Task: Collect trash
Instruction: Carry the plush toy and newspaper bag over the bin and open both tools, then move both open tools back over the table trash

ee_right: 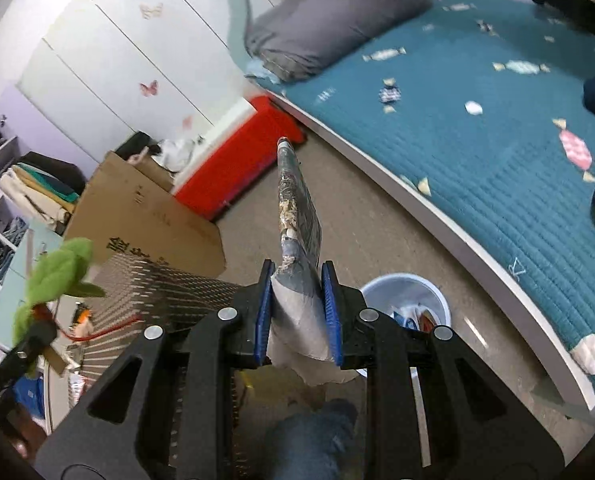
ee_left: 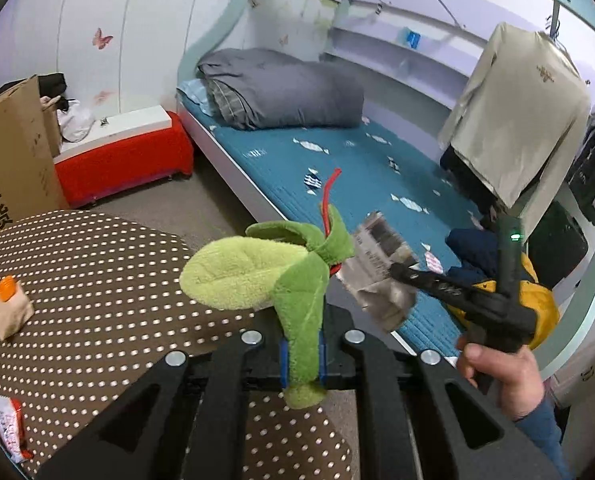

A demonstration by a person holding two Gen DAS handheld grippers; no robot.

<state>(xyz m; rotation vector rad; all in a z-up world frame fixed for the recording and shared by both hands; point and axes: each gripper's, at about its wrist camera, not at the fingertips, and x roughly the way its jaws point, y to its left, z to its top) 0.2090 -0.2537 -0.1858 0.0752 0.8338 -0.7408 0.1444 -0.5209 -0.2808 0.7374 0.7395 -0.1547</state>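
Newspaper (ee_right: 297,216) clamped in right claw (ee_right: 297,312); left claw (ee_left: 302,360) clamps plush leaf (ee_left: 257,272).

Open floor (ee_right: 381,216) between bed (ee_right: 497,160) and cardboard box (ee_right: 145,216)

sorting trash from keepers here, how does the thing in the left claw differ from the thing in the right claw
The fuzzy green plush leaf toy is soft fabric with a red cord; the flat grey printed paper piece is thin, creased and torn-looking. The toy's leaves splay wide above the left claw; the paper stands edge-on, straight out of the right claw. Both are pinched between blue pads and held in the air.
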